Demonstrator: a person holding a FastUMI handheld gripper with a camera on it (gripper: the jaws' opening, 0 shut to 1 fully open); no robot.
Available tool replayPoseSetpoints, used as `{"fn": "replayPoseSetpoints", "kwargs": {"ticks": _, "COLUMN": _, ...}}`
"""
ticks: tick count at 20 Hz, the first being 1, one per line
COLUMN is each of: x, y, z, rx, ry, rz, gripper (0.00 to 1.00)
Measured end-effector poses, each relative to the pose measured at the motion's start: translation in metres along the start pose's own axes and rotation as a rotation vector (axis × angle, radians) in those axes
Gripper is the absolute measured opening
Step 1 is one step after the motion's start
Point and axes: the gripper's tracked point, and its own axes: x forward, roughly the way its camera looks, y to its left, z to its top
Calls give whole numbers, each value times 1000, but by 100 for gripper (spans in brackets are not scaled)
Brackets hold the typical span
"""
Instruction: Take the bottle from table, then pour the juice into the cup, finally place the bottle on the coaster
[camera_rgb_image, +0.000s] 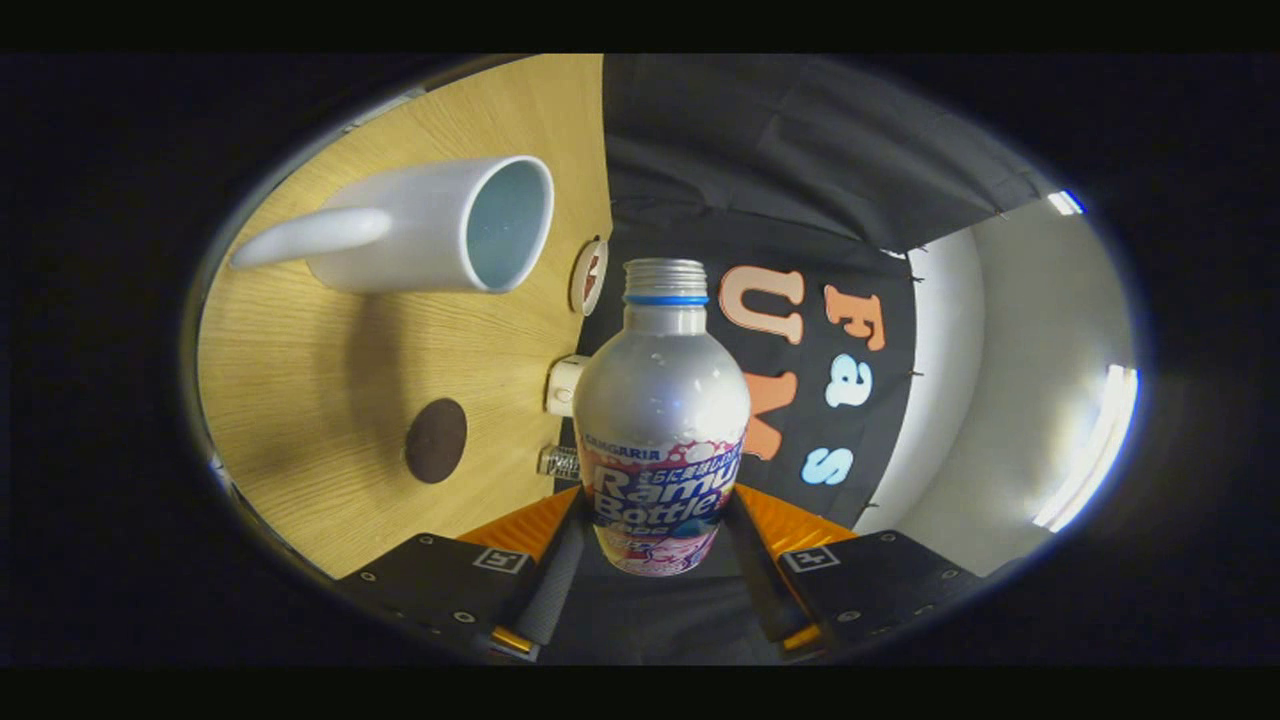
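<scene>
- Your gripper (655, 545) has its two fingers pressed against the sides of the bottle (660, 430), low on its label, so the claw is closed just to the bottle's width and carrying it.
- The whole view is rolled on its side: the wooden table (300, 400) stands like a wall to one side of the bottle, which suggests you have lifted it clear and are tipping it.
- The bottle's neck is uncapped (no lid on the threads) and points past the fingers, not yet over the cup (440, 225).
- The white cup stands on the table with its open mouth facing the bottle's side, a little apart from the neck.
- The dark round coaster (436, 440) lies on the table near the cup, bare.
- You look to be in the pouring step; next, bring the neck over the cup's rim before tipping further, or juice may miss.
</scene>
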Motion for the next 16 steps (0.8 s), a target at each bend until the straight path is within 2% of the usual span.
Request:
{"fn": "replayPoseSetpoints", "kwargs": {"ticks": 6, "x": 1, "y": -6, "z": 3, "rx": -60, "ry": -13, "rz": -6, "gripper": 76}}
{"fn": "replayPoseSetpoints", "kwargs": {"ticks": 16, "x": -1, "y": -7, "z": 6, "rx": -80, "ry": -21, "rz": 14, "gripper": 76}}
